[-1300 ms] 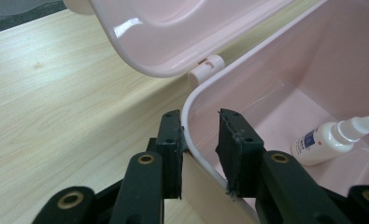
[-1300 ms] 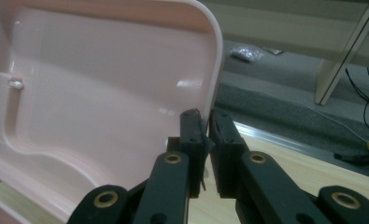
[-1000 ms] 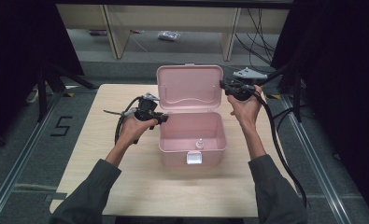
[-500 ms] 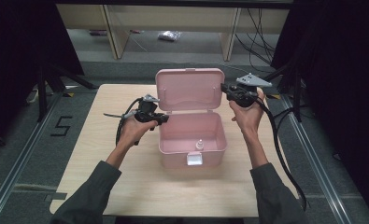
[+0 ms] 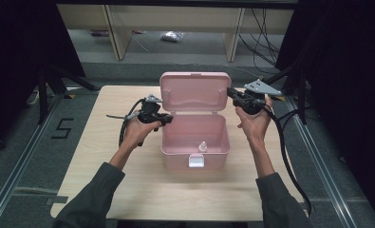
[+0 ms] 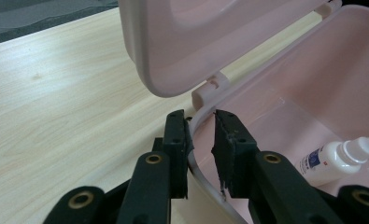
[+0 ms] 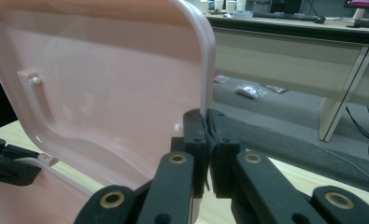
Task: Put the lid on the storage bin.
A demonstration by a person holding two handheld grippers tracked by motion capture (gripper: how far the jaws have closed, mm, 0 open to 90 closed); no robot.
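A pink plastic box [image 5: 175,159] stands mid-table with its lid [image 5: 194,90] raised almost upright. Inside lies a small white bottle [image 5: 202,146], also seen in the left gripper view [image 6: 331,161]. My left gripper [image 5: 167,117] reaches in from the left. Its jaws straddle the box's left rim near the hinge [image 6: 201,135] and grip the wall [image 6: 313,84]; they have just eased slightly wider. My right gripper [image 5: 231,91] is shut on the lid's right edge; that edge [image 7: 205,70] runs down between its pads [image 7: 208,126].
The box sits on a light wooden table [image 5: 104,166] with bare wood in front and on both sides. Cables [image 5: 285,152] trail off the right side. Beyond the far edge are a grey floor and desk legs [image 5: 232,42].
The right gripper has drawn the lid's edge a little toward the person, and the lid has tipped slightly forward. The left gripper and the box have stayed put.
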